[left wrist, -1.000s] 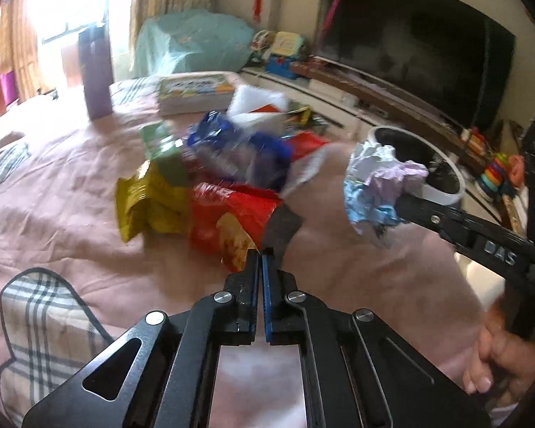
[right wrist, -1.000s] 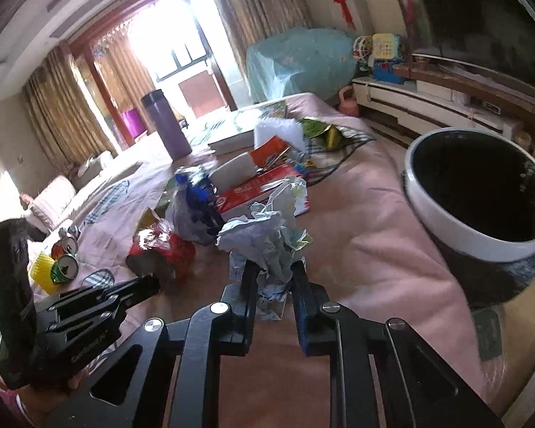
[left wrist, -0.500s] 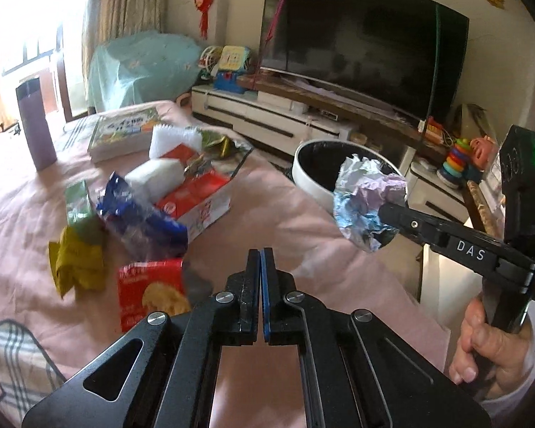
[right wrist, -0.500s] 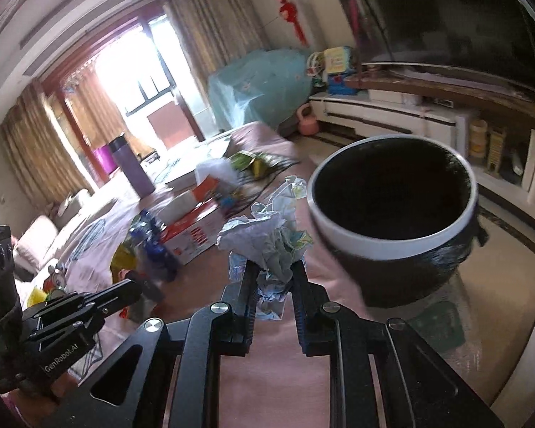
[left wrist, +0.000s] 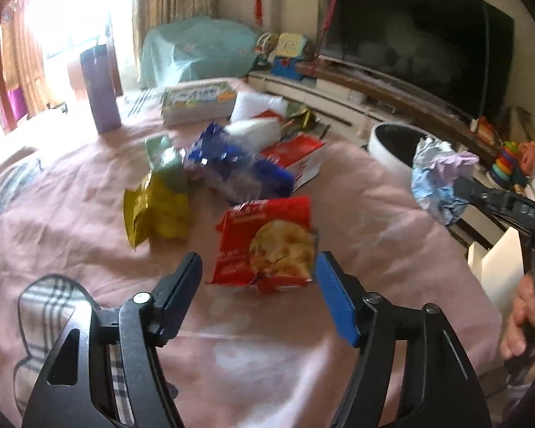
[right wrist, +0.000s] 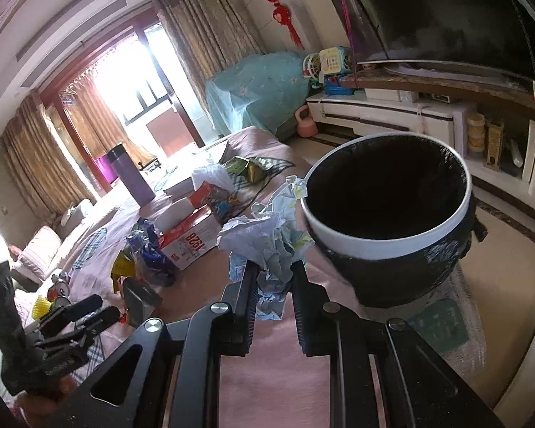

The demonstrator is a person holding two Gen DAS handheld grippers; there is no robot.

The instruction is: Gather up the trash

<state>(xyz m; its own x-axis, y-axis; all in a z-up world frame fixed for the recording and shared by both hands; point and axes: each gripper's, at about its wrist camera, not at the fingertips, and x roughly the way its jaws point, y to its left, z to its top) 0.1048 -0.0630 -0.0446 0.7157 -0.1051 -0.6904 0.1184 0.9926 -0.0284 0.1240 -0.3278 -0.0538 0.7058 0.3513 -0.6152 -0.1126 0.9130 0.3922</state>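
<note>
A red snack packet point(left wrist: 267, 246) lies flat on the pink tablecloth point(left wrist: 374, 242), just ahead of and between the tips of my left gripper point(left wrist: 258, 264). Its jaws are opening and do not touch the packet. My right gripper point(right wrist: 274, 274) is shut on a ball of crumpled paper point(right wrist: 264, 235), held up beside the white rim of a bin with a black liner point(right wrist: 385, 246). The left wrist view shows that paper ball point(left wrist: 438, 178) at the right, in front of the bin point(left wrist: 385, 142).
More wrappers lie behind the red packet: a yellow packet point(left wrist: 157, 210), a green one point(left wrist: 164, 160), a blue wrapper point(left wrist: 232, 167) and a red-and-white box point(left wrist: 296, 157). Farther back stand a purple bottle point(left wrist: 101, 89) and a book point(left wrist: 196, 100). A TV point(left wrist: 410, 42) and low cabinet are beyond the table edge.
My left gripper's jaws went from shut to wide apart, and the red packet now lies flat in front of them. My right gripper swung the paper ball toward the bin, which now looms close.
</note>
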